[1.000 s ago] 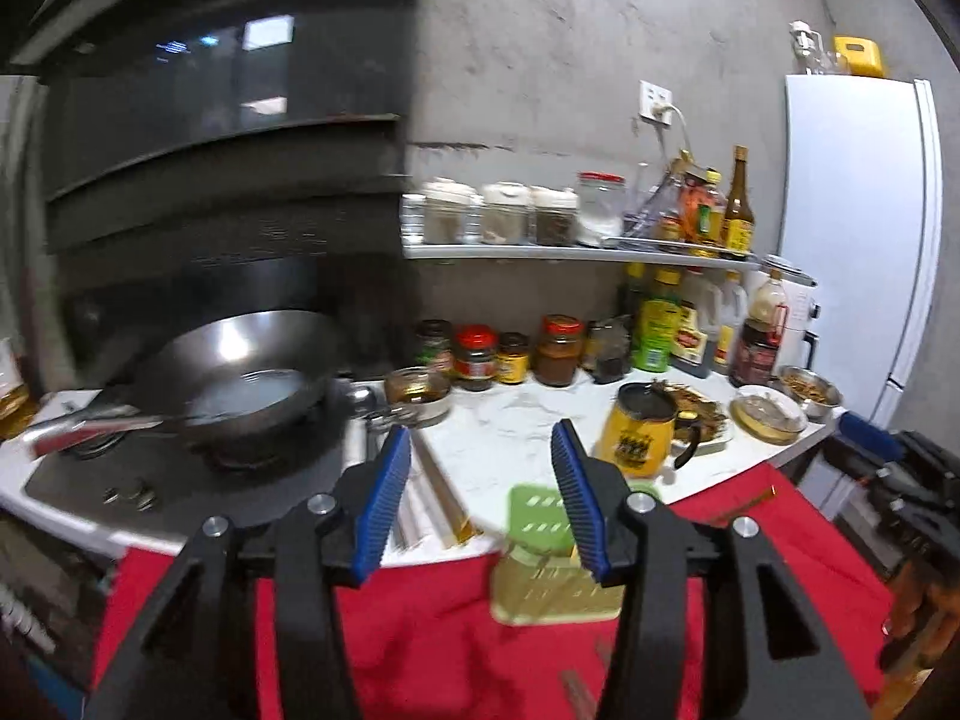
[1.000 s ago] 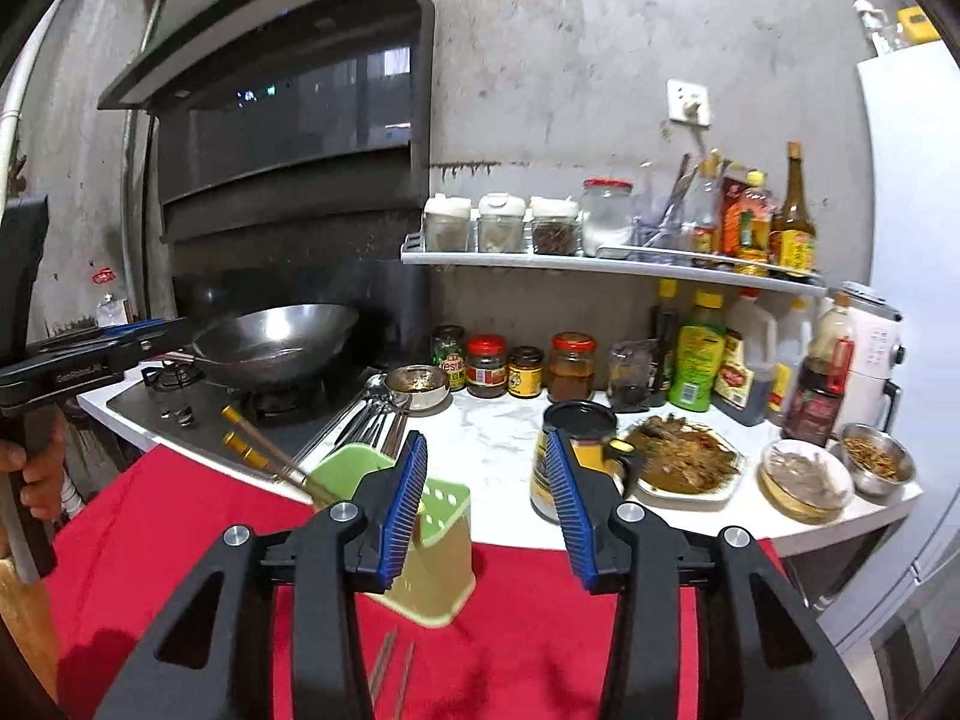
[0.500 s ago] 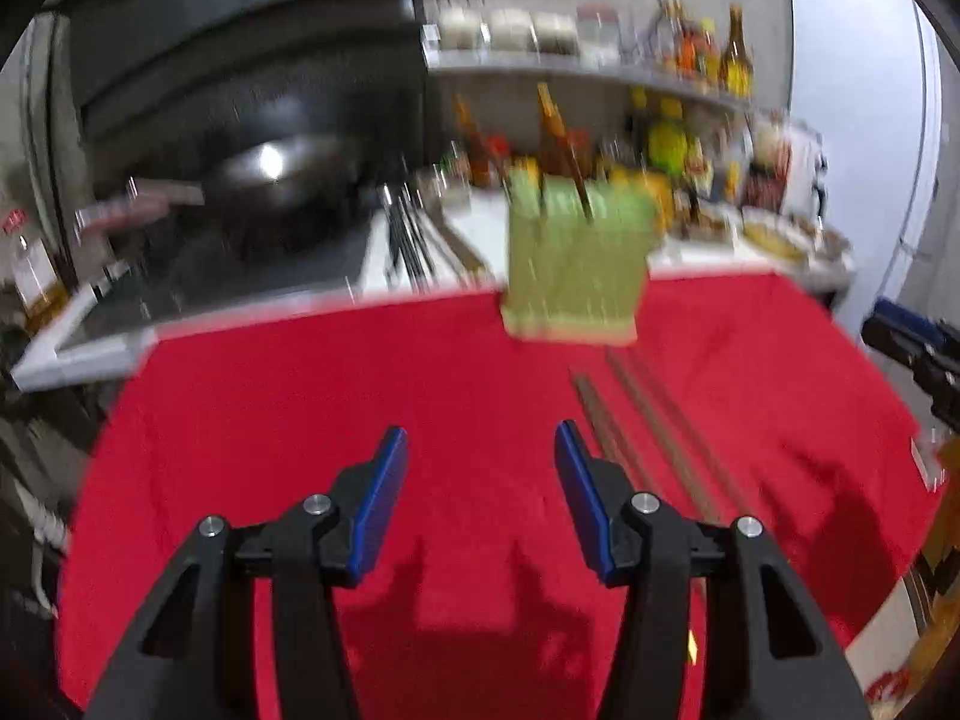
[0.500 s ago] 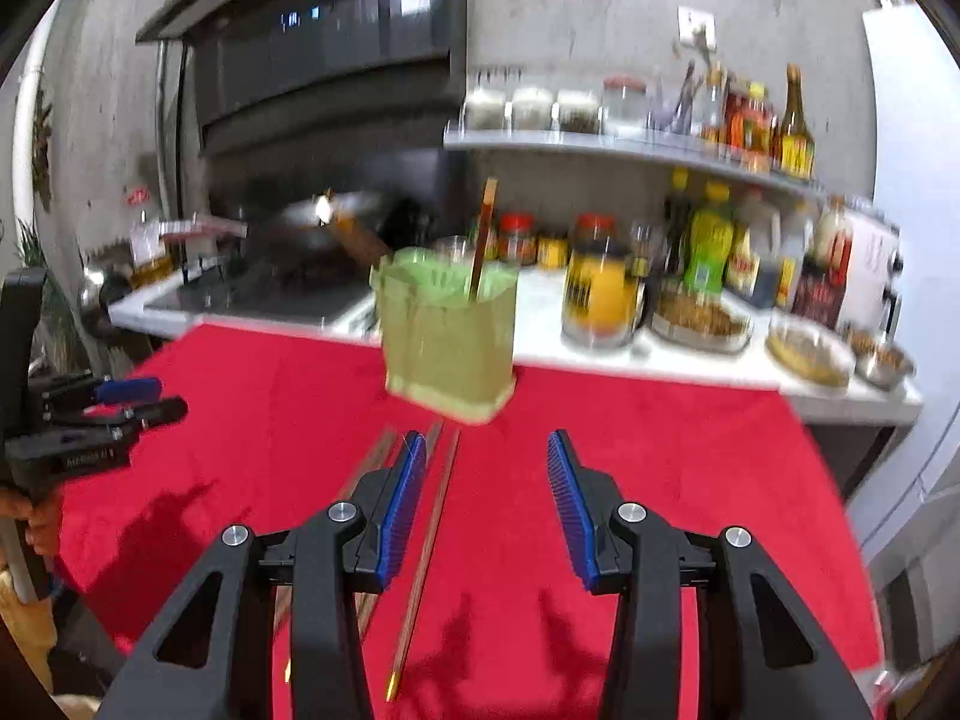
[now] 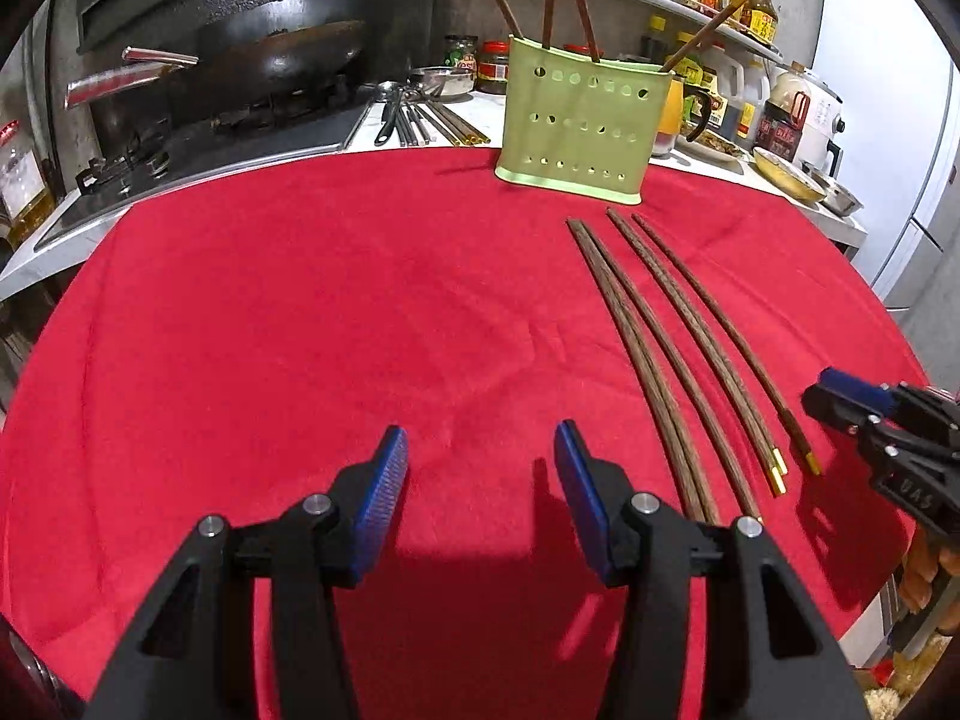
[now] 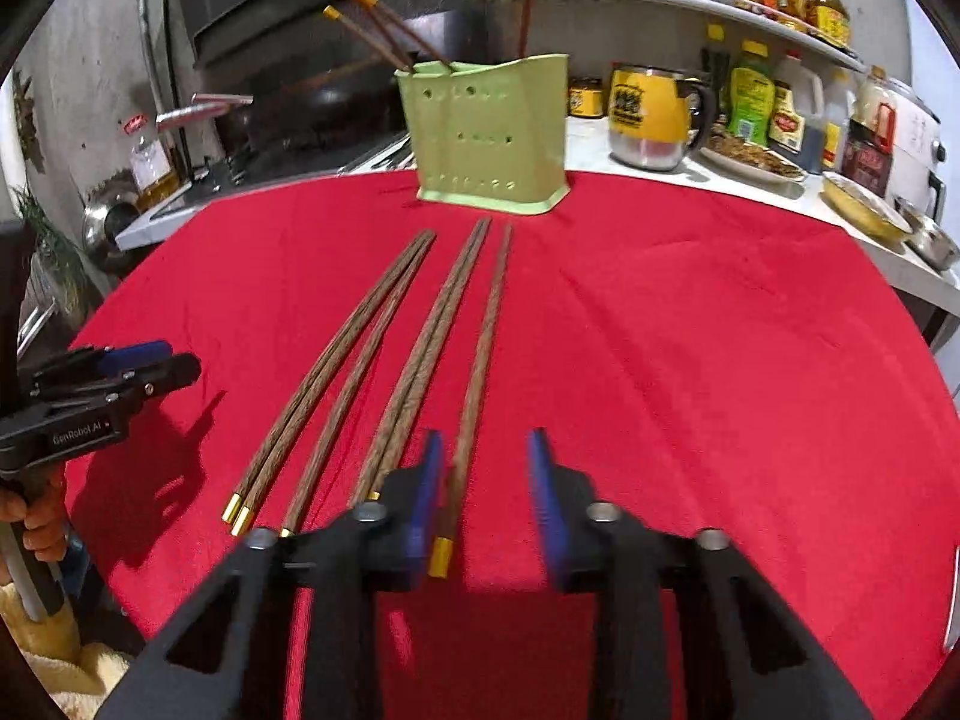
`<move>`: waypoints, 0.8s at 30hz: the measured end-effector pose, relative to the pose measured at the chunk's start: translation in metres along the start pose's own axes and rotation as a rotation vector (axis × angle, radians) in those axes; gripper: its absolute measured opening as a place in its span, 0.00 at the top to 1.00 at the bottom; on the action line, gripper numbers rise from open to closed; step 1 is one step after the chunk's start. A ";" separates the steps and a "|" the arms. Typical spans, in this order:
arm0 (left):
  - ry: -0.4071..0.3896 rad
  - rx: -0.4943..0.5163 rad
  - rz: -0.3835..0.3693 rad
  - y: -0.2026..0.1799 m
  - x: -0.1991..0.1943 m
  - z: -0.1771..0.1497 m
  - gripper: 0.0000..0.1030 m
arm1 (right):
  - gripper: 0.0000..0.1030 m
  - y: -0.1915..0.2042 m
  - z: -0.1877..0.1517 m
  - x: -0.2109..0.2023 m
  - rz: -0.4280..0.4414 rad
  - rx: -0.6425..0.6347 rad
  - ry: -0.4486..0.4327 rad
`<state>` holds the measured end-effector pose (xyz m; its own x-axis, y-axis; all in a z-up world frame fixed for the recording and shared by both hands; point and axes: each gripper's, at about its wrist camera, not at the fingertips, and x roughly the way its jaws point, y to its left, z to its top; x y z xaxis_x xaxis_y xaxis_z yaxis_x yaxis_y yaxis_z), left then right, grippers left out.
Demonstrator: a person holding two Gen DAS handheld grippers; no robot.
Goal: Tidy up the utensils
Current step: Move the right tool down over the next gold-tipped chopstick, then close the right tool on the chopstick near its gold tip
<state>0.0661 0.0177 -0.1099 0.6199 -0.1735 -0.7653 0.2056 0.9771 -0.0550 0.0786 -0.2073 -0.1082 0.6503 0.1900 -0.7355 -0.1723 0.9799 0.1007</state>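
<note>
A red-clothed surface (image 5: 300,330) fills both wrist views, its far edge meeting a white kitchen counter (image 6: 690,174) crowded with sauce bottles, jars and a yellow mug (image 6: 651,114), with a dark wok (image 5: 282,60) on the stove past the far left corner. A pale green perforated utensil holder (image 5: 579,126) stands upright at the far edge of the surface, right of its middle, with several wooden chopsticks leaning out of its top. Just in front of the holder, five loose wooden chopsticks (image 6: 384,348) with gold-capped ends lie on the cloth, fanned lengthwise from the holder toward the near edge: two as a touching pair, one single beside them, then another close pair and the rightmost chopstick (image 6: 480,360) a little apart. The left claw (image 5: 480,468) hangs spread above bare cloth near the near edge, left of the chopsticks, with nothing between its blue pads. The right claw (image 6: 486,480) sits low over the gold-capped end of the rightmost chopstick, its jaws closing; the stick runs between the pads, right against the left pad (image 6: 429,480), while the right pad stands clear of it. A person's fingers (image 6: 36,516) show at the left border of the right wrist view, wrapped around the left claw's handle.
</note>
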 end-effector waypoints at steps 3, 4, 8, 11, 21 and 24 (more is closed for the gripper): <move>0.003 -0.004 -0.012 0.000 0.003 0.000 0.51 | 0.87 0.009 0.004 0.010 -0.003 -0.030 0.017; 0.005 -0.006 -0.015 -0.001 0.004 -0.001 0.51 | 0.88 0.010 0.006 0.012 -0.002 -0.033 0.022; 0.011 0.006 -0.057 -0.008 0.003 -0.002 0.51 | 0.88 0.012 0.009 0.022 -0.033 -0.041 0.040; 0.012 0.036 -0.118 -0.019 0.002 -0.002 0.51 | 0.92 0.008 0.007 0.025 -0.029 -0.037 0.044; 0.072 0.083 -0.195 -0.053 0.023 0.003 0.53 | 0.93 -0.022 -0.003 0.011 -0.125 0.020 0.033; 0.084 0.100 -0.144 -0.059 0.028 0.004 0.55 | 0.93 -0.027 -0.007 0.007 -0.126 0.032 0.030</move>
<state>0.0749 -0.0454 -0.1257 0.5137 -0.2955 -0.8054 0.3643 0.9251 -0.1071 0.0828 -0.2328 -0.1204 0.6430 0.0640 -0.7632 -0.0668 0.9974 0.0274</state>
